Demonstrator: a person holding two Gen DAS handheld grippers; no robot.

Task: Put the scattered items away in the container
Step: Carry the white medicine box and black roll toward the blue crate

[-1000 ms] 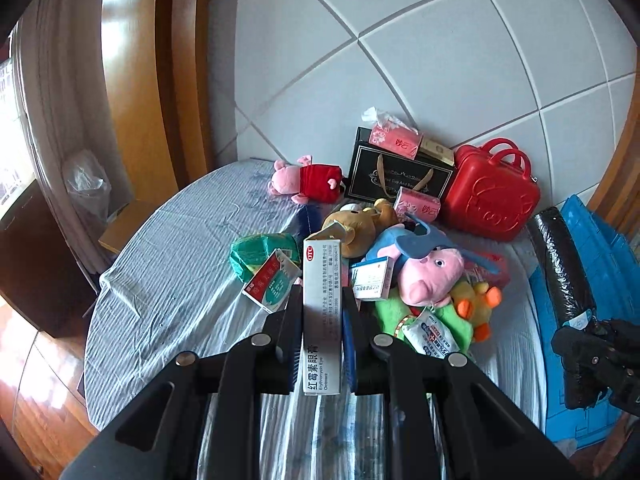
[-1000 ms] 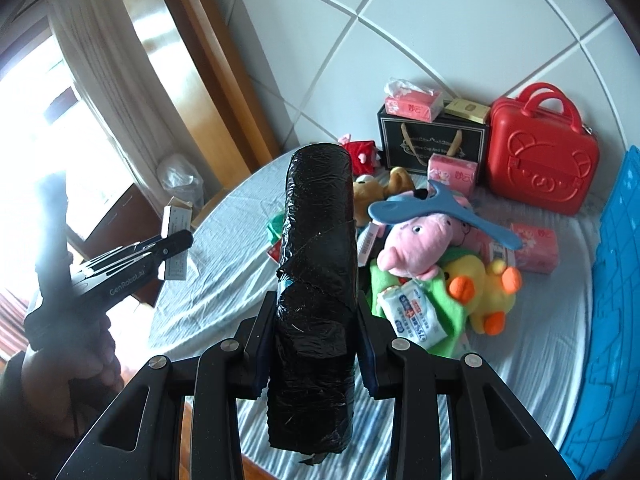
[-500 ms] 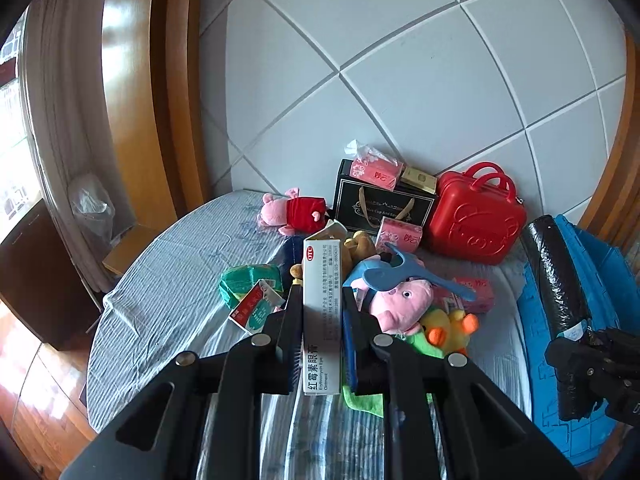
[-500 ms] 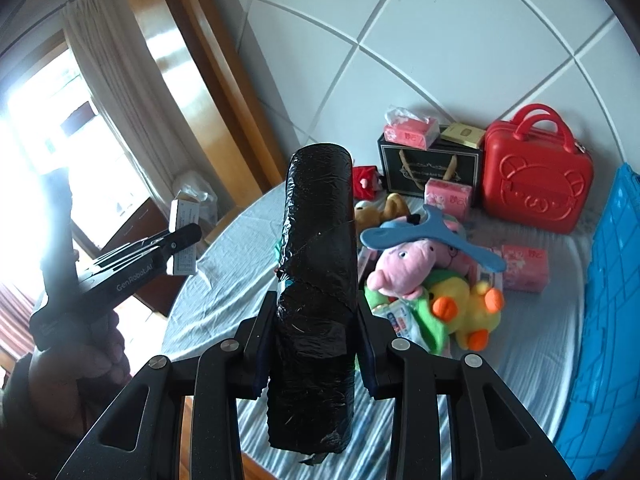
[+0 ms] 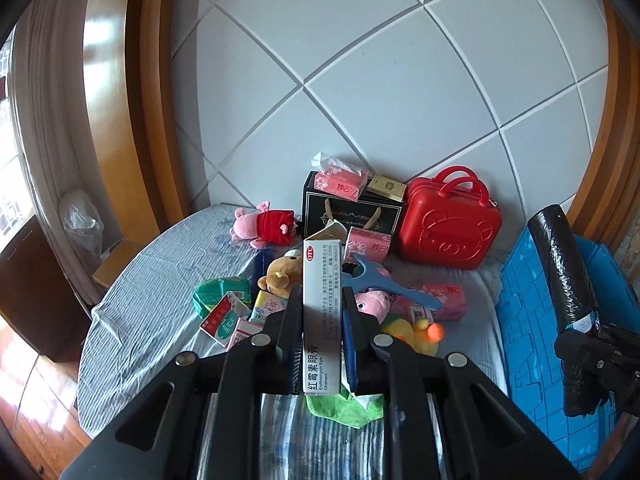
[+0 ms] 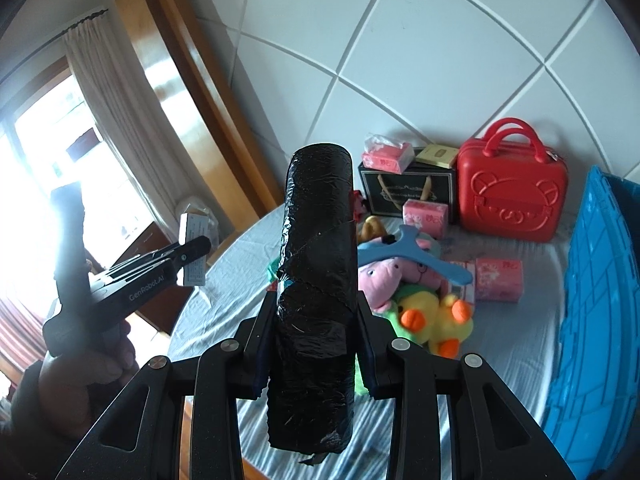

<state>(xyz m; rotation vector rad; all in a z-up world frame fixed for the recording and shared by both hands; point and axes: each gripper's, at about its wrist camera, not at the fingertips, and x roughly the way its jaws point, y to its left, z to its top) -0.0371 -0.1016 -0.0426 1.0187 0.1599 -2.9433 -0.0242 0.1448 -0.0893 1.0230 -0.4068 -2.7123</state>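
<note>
Both grippers higher than before — left gripper (image 5: 322, 320) on ointment box (image 5: 321, 316).

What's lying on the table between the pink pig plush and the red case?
In the right wrist view, a blue hanger rests over the pig, and a pink tissue pack sits nearer the red case.

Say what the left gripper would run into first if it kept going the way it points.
Probably the toy pile: the left gripper, shut on a white ointment box, aims at the brown teddy bear and blue hanger. Depth is unclear.
</note>
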